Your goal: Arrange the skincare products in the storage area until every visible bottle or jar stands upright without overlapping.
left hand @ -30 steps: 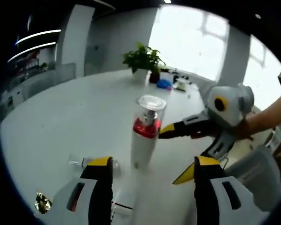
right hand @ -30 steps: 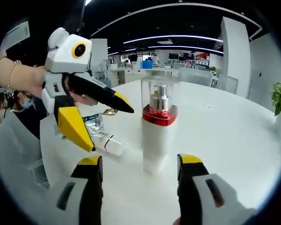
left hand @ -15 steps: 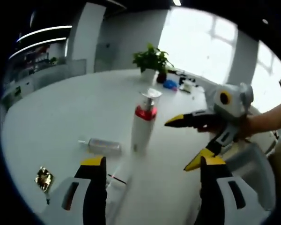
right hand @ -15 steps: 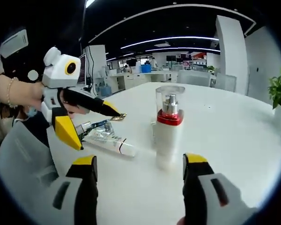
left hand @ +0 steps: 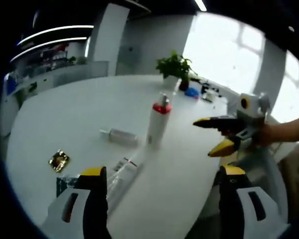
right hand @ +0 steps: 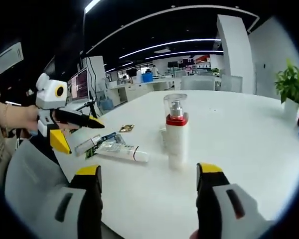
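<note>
A white table carries everything. A pump bottle with a red collar and clear cap stands upright near the middle. Left of it a white tube lies flat, touching what looks like a dark packet. Farther off lie a gold sachet and a clear bottle on its side.

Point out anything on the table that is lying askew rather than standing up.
Two things lie flat on the white table: a white tube beside the upright pump bottle, and a small clear bottle on its side just beyond it. Both should stand. A gold foil sachet also lies loose nearby.
</note>
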Tool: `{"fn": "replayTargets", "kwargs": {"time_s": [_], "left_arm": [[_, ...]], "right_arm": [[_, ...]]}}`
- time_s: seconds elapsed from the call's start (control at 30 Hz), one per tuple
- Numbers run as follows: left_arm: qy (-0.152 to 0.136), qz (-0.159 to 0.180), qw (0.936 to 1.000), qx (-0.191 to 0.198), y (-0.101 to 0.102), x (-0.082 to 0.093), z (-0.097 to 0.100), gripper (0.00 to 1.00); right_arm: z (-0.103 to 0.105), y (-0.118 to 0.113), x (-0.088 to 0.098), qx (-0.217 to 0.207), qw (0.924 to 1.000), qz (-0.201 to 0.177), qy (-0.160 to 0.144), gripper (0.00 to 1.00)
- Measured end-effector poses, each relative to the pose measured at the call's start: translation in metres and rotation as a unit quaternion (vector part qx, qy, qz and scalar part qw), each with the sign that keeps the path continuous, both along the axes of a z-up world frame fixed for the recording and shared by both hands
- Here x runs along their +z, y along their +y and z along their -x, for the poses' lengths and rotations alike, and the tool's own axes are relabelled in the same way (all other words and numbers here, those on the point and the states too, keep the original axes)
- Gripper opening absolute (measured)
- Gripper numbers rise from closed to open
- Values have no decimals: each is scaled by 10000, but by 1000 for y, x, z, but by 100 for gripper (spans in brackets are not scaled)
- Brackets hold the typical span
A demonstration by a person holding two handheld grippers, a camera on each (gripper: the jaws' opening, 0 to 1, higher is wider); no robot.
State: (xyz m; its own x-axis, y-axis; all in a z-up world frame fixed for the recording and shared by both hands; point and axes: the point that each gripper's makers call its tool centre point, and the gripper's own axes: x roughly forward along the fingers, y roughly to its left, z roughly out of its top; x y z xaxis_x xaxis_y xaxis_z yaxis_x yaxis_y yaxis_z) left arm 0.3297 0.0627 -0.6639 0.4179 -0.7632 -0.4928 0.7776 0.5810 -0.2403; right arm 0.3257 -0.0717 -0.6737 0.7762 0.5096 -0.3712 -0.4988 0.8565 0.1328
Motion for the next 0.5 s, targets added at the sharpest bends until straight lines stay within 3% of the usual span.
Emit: {"fn": "replayTargets", "kwargs": {"time_s": [0.5], "left_arm": [[37, 36, 9972, 753, 56, 1, 24, 97]], "right_arm": [[15, -2, 19, -255, 9995, -164, -109, 79]]}}
